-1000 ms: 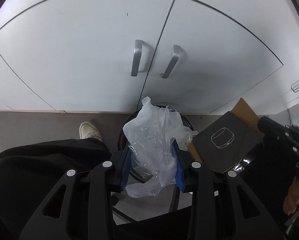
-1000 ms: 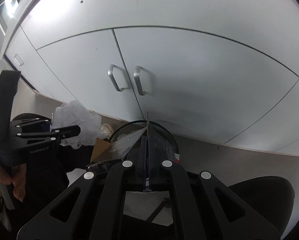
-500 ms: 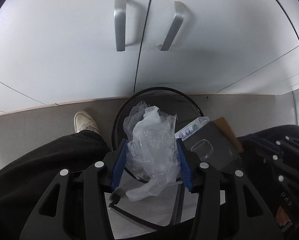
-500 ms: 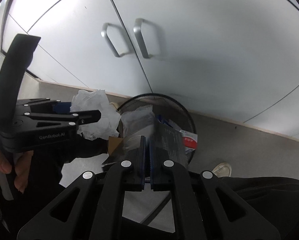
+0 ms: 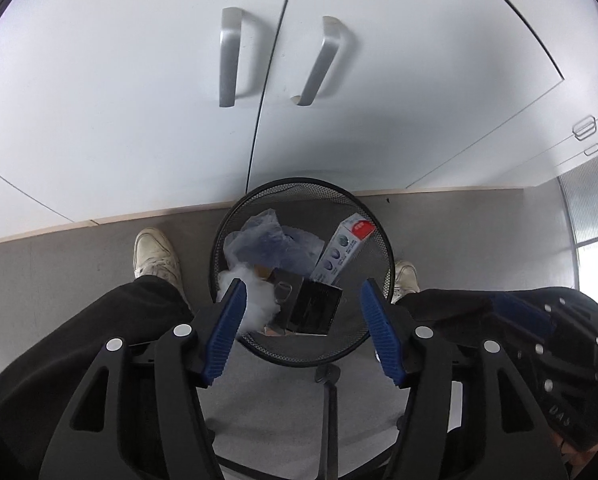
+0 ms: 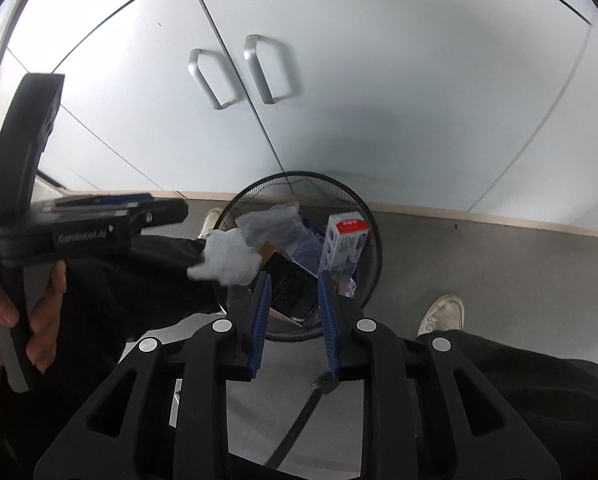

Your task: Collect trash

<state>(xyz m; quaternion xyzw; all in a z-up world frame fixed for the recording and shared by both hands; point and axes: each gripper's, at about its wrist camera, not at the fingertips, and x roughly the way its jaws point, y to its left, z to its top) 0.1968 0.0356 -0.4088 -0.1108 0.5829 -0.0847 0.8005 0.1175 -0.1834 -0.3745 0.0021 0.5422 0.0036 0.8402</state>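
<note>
Even, diffuse indoor lighting is recorded in both views. The cabinet doors (image 5: 139, 100) are brightly lit, with a soft glare patch at the upper left in the right wrist view. A broad soft shadow is cast on the doors just above the bin (image 5: 299, 208). Strong fisheye curvature is noted: door seams are bowed and the corners are vignetted black. A white wad (image 6: 227, 258) is smeared by motion blur in both views. The left gripper (image 6: 111, 216) body is slightly blurred in the right wrist view. The bin interior is dim.
</note>
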